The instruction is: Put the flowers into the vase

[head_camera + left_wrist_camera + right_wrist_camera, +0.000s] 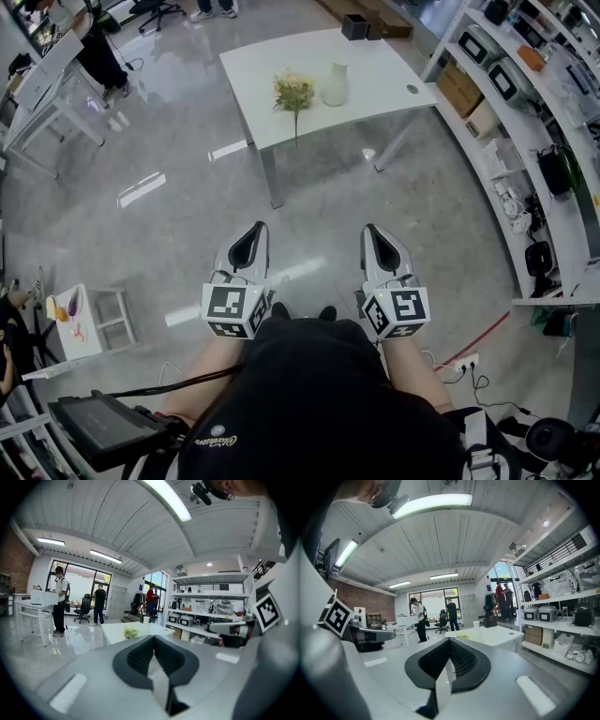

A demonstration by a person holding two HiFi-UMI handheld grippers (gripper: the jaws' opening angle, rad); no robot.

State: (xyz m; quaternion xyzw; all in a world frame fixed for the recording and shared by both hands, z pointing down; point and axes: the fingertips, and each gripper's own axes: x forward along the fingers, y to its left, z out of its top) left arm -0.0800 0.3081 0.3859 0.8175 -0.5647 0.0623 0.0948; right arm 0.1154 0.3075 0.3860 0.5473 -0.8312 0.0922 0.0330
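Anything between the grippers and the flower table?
Only shiny floor, per the head view. The left gripper and right gripper are well short of the table, where flowers lie beside the vase.

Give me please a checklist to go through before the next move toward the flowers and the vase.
1. Flowers free to take: ok, they lie on the table beside the vase.
2. Vase upright: ok.
3. Vase mouth free: cannot tell, too small.
4. Left gripper and right gripper empty: ok, nothing between the jaws.
5. Jaws open for a grasp: not ok, both pairs are together.
6. Table within reach: not ok, it stands far ahead across the floor.
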